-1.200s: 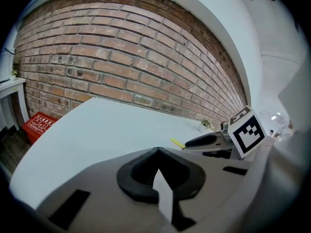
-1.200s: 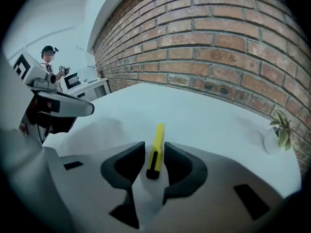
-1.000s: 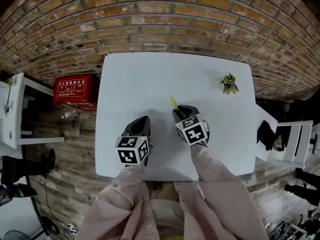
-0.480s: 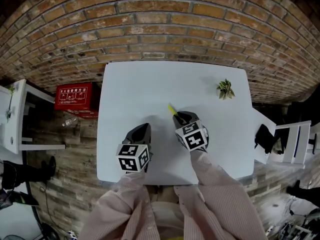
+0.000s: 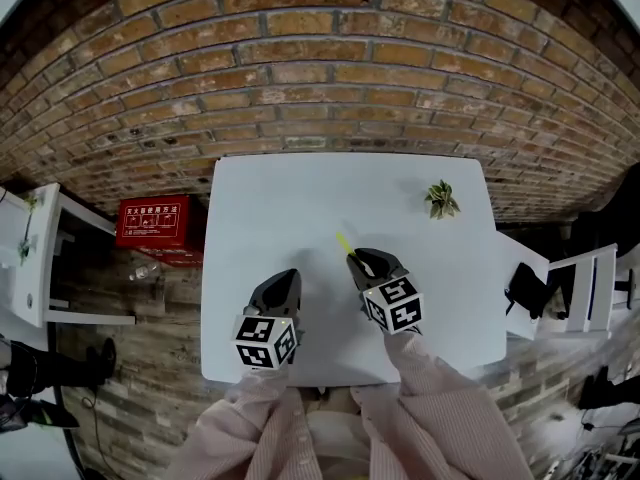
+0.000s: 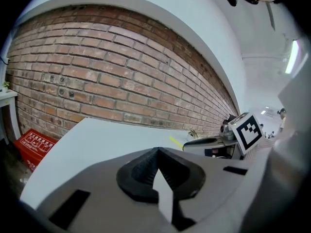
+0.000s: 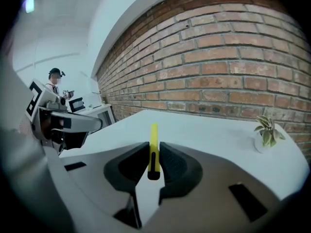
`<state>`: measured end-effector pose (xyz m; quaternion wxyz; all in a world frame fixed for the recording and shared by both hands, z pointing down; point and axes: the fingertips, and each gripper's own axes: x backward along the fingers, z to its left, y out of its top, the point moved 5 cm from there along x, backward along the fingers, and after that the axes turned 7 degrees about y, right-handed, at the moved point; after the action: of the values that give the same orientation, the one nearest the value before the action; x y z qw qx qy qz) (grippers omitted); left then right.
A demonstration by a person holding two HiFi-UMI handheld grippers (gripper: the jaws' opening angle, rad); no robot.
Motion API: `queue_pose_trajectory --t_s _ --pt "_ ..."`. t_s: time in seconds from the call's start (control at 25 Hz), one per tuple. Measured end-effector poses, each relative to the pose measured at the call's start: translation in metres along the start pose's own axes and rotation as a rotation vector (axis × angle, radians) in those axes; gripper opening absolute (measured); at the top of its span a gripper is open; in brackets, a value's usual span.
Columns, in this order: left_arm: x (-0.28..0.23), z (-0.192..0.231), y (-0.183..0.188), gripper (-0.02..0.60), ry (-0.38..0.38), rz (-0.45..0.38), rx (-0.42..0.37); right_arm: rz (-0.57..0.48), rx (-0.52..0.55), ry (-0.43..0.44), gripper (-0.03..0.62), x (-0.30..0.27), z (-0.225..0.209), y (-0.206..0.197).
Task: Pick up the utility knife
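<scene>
The yellow utility knife (image 7: 153, 149) sticks forward from between the pads of my right gripper (image 7: 153, 155), which is shut on its rear end; the jaws have just been closing onto it. In the head view the knife (image 5: 344, 242) points toward the brick wall from the right gripper (image 5: 362, 261), above the white table (image 5: 290, 193). My left gripper (image 5: 280, 290) hovers to the left of it with nothing in it. In the left gripper view the left gripper (image 6: 156, 152) has its pads together, and the right gripper (image 6: 214, 142) with the knife (image 6: 176, 141) shows at the right.
A small potted plant (image 5: 438, 199) stands near the table's far right corner. A brick wall (image 5: 320, 68) runs behind the table. On the floor to the left lie a red box (image 5: 155, 223) and a white shelf (image 5: 30, 258); a white chair (image 5: 575, 288) stands at the right.
Both grippers have risen a little off the table, and the knife went up with the right one. The head view has tilted and shows more of the wall.
</scene>
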<state>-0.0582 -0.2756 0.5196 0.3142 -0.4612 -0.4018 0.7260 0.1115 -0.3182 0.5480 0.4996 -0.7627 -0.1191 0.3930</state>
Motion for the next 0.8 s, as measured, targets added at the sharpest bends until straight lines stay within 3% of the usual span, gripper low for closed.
queue_pose_trajectory --t_s 0.8 --pt "0.045 -0.008 0.062 -0.009 0.0 -0.199 -0.058 -0.385 -0.095 -0.041 0.067 0.085 0.019 0.053"
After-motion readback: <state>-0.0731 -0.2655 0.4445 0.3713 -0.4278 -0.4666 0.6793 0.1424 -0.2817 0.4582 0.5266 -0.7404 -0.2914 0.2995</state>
